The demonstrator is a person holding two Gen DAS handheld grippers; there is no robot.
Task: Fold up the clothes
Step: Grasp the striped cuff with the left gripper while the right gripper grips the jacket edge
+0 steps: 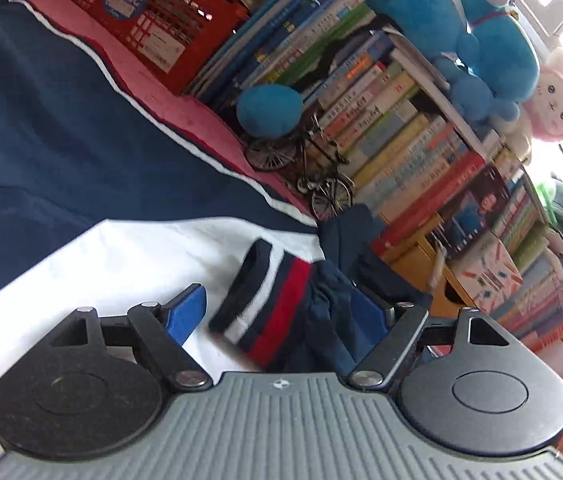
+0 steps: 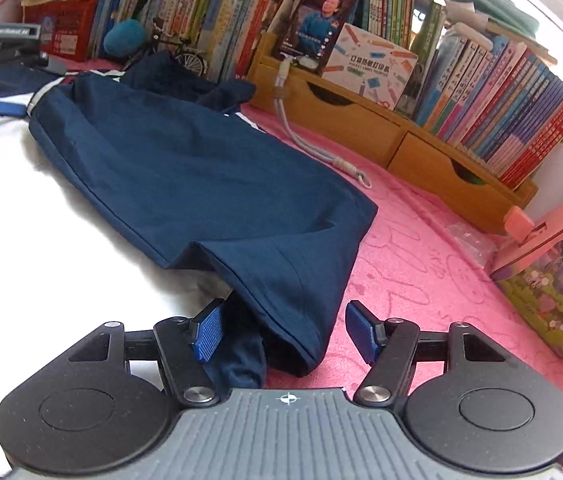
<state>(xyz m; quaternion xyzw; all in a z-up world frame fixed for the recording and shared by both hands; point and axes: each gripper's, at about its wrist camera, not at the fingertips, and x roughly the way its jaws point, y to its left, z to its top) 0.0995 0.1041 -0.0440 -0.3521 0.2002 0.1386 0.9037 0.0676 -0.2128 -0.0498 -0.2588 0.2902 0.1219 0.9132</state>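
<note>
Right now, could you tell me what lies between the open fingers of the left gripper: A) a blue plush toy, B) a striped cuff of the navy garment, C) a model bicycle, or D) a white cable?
B: the left wrist view shows the striped cuff, banded navy, white and red, lying between the spread fingers of the left gripper.

Navy-and-white garment [image 2: 201,184] lies partly folded, its striped cuff [image 1: 265,308] bunched.

The garment [image 2: 185,184] lay on the mat [image 2: 421,248], books [image 2: 513,120] behind it, the model bicycle [image 2: 185,54] at its far end (drawers [image 2: 361,128] rightward).
</note>
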